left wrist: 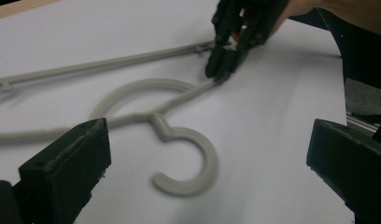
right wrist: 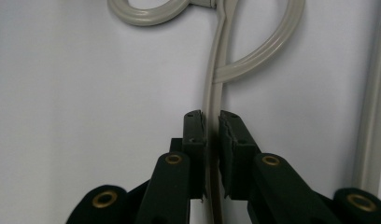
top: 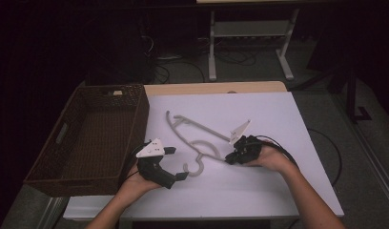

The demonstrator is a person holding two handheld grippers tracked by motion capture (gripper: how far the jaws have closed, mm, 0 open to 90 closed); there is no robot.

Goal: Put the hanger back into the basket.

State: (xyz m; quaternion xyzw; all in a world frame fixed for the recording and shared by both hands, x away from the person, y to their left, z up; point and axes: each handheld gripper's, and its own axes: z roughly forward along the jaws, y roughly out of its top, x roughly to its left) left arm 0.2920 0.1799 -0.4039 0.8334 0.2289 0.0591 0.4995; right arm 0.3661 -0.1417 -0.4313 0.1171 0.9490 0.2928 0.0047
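Observation:
A grey plastic hanger (top: 202,128) lies flat on the white table top (top: 269,119), its hook (top: 197,171) pointing toward the person. My right gripper (top: 230,160) comes in from the right and is shut on the hanger's thin arm (right wrist: 212,88), which runs between its pads just below the neck loop (right wrist: 268,46). My left gripper (top: 177,163) is held low at the left of the hook and stands open, with nothing between its fingers. In the left gripper view the hook (left wrist: 198,177) lies ahead between the wide jaws, and the right gripper (left wrist: 219,70) pinches the arm farther off.
A dark woven basket (top: 135,129) stands at the table's left edge beside my left hand. Cables trail from both grippers over the table. Behind the table, white table legs (top: 212,43) stand on a dark floor.

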